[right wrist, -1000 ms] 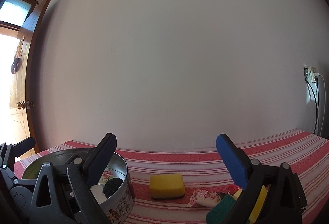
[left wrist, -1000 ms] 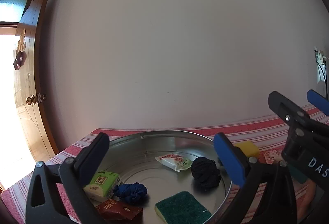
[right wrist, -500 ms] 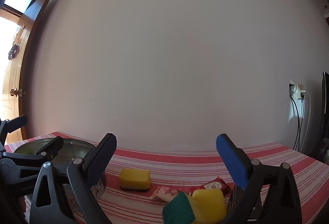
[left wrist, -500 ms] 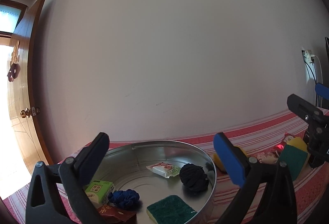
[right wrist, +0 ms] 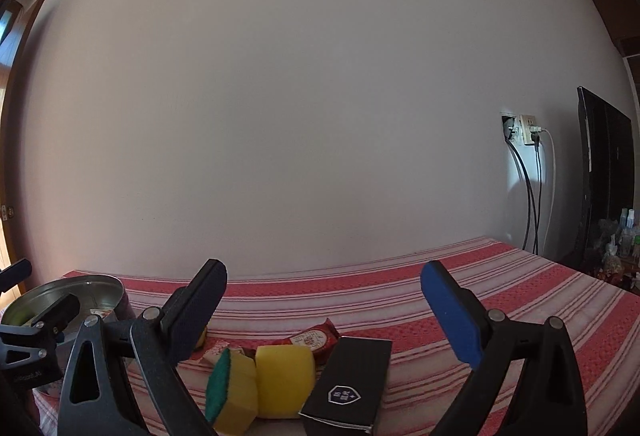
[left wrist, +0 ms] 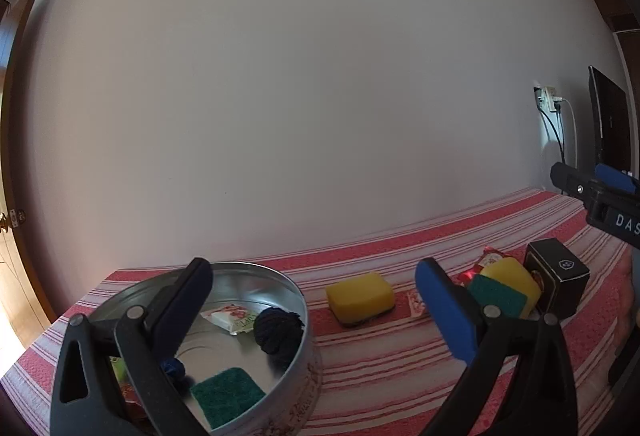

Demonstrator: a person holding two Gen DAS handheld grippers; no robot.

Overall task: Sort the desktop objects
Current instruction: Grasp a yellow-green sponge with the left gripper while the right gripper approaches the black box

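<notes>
A round metal tin [left wrist: 256, 272] at the left holds a black yarn ball [left wrist: 278, 330], a white packet [left wrist: 230, 318], a green scouring pad [left wrist: 228, 394] and a blue scrunchie [left wrist: 174, 368]. On the striped cloth lie a yellow sponge [left wrist: 360, 296], a yellow-green sponge [left wrist: 502, 290], a red packet [right wrist: 316, 340] and a black box [right wrist: 348, 384]. My left gripper [left wrist: 316, 300] is open and empty over the tin's right rim. My right gripper [right wrist: 324, 304] is open and empty above the sponges [right wrist: 280, 380] and the box.
The red and white striped tablecloth [right wrist: 440, 276] runs to a plain wall. A wall socket with cables [right wrist: 528, 140] and a dark monitor [right wrist: 604, 172] stand at the right, with small bottles [right wrist: 624, 228] beside it. A wooden door [left wrist: 8, 236] is at the far left.
Both views have swung to the right. The tin has slid to the left in view, and the sponges, packet and black box have come into view near the right gripper.
</notes>
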